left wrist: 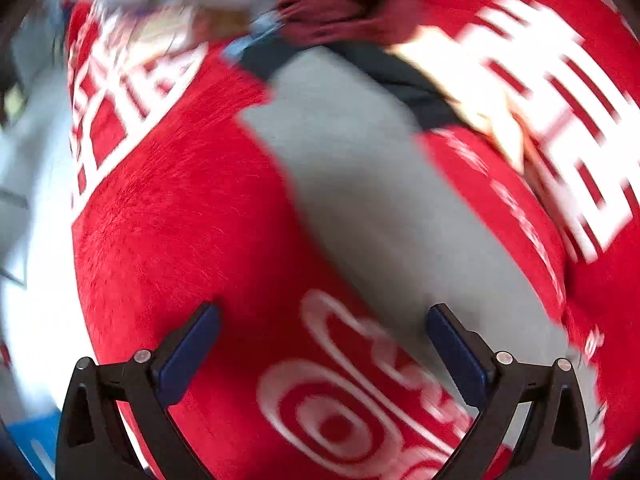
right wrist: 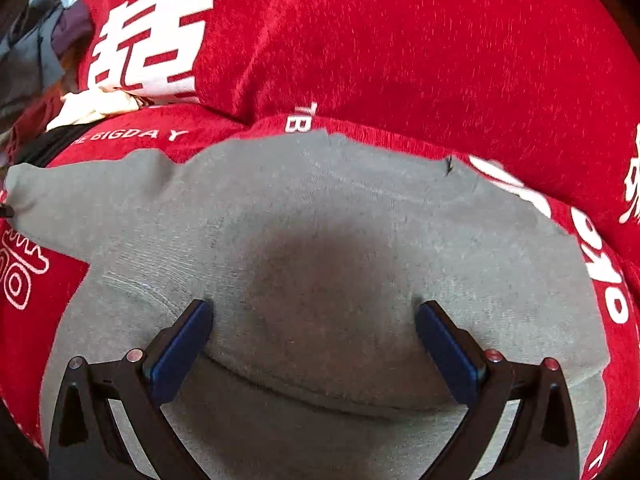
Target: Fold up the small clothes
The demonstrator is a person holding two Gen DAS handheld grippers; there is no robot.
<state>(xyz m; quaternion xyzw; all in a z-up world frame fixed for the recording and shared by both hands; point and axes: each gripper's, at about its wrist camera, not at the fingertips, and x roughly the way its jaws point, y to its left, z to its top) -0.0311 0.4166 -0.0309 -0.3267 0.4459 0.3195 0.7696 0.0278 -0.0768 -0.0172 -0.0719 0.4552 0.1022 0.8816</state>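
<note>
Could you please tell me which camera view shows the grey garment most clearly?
The right wrist view: the grey garment fills the frame, sharp, with its edges and knit visible on the red cloth. The left wrist view shows it only as a blurred grey strip.

Left wrist view is motion-smeared, so the clothes pile up top is just mush. The grey garment runs off the right view's bottom edge, hiding whatever's underneath.
</note>
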